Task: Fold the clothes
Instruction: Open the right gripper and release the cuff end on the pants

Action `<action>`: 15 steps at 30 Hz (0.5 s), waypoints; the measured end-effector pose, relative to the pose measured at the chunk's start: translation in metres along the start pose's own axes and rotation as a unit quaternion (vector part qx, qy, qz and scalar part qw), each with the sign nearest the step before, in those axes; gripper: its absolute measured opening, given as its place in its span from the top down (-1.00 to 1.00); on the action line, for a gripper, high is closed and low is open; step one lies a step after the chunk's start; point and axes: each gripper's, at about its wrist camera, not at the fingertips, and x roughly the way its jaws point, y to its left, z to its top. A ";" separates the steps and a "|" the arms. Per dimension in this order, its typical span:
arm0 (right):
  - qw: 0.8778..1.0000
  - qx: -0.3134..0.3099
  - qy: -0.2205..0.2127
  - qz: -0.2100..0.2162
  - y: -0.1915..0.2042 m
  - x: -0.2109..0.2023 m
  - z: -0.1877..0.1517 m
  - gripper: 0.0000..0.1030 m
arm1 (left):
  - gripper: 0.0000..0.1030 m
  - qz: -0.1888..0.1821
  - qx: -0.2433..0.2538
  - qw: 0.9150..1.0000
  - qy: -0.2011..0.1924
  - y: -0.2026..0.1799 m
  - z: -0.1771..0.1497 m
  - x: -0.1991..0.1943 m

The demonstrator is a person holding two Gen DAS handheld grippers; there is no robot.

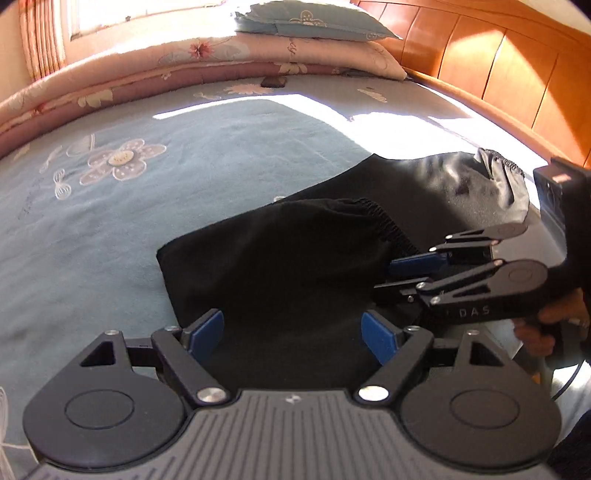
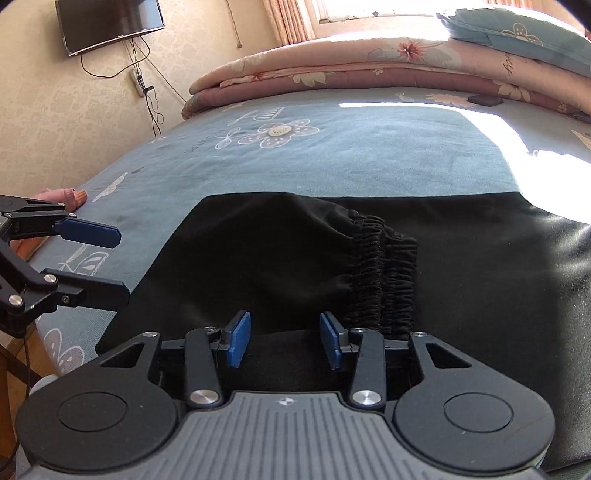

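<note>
A black garment (image 1: 277,266) with a gathered elastic band (image 2: 384,266) lies folded on the blue flowered bedsheet (image 1: 110,229), near the bed's front edge. My left gripper (image 1: 293,334) hovers over the garment's near left part, jaws wide open and empty; the right wrist view shows the left gripper (image 2: 116,264) beside the cloth's left edge. My right gripper (image 2: 285,339) is low over the black fabric just left of the elastic band, its blue pads apart with nothing pinched between them. In the left wrist view the right gripper (image 1: 388,280) points in from the right.
A folded pink floral quilt (image 1: 207,62) and a blue pillow (image 1: 306,22) lie at the far side of the bed. A wooden headboard (image 1: 498,66) runs along the right. A small dark object (image 2: 484,99) rests by the quilt. A screen (image 2: 110,22) hangs on the wall.
</note>
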 end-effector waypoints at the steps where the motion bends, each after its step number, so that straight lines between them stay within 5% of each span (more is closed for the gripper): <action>1: 1.000 0.002 0.002 0.004 -0.002 0.001 -0.003 0.10 | -0.60 -0.009 -0.025 1.000 0.016 0.005 -0.003 0.010; 4: 1.000 0.004 -0.005 0.009 -0.002 -0.005 -0.005 0.10 | -0.59 0.010 -0.068 0.996 0.063 0.015 -0.018 0.031; 8: 0.999 -0.025 -0.024 0.021 0.007 -0.017 -0.004 -0.09 | -0.59 0.022 -0.074 0.995 0.067 0.022 -0.017 0.012; 15: 0.999 -0.041 0.005 0.012 0.011 -0.006 -0.012 -0.11 | -0.61 0.124 0.035 0.990 0.059 0.034 0.027 -0.066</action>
